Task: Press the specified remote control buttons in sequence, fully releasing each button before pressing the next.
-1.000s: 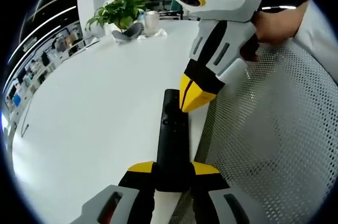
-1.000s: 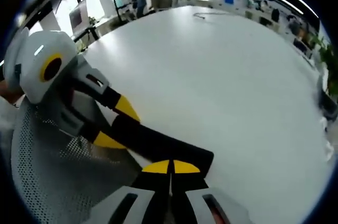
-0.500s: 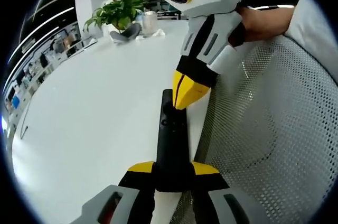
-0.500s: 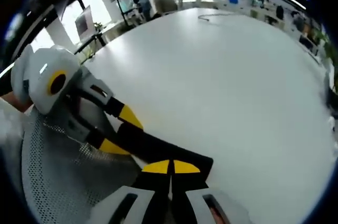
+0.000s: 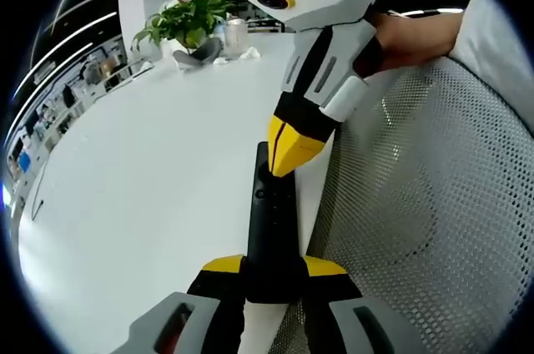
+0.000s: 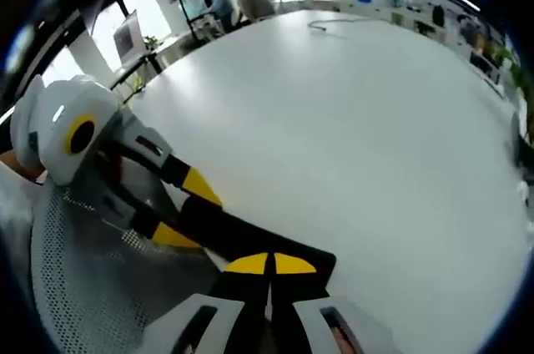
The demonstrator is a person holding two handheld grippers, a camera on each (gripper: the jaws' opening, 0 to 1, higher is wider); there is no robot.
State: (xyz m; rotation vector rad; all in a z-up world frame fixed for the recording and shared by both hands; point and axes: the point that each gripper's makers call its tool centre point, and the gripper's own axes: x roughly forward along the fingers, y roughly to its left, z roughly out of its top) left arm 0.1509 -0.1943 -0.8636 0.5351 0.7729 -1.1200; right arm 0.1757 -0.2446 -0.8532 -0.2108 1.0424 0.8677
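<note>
Left gripper (image 5: 274, 266), jaws clamped on a black remote (image 5: 271, 225) and reaching forward; right gripper (image 5: 286, 149), jaws closed together, angled down with yellow tips touching the remote's far end, held by a hand (image 5: 409, 37).

A black remote control (image 5: 272, 229) lies between the yellow-tipped, black-and-white jaws of my left gripper (image 5: 274, 267), over a plain white desk (image 5: 142, 179). My right gripper (image 5: 290, 149), white-bodied with black bands and yellow tips, meets the remote's dark face. Beside it, a white mesh chair back (image 5: 417, 204) shows a fine dotted pattern. A green-leaved potted plant (image 5: 185, 20) stands far off.
</note>
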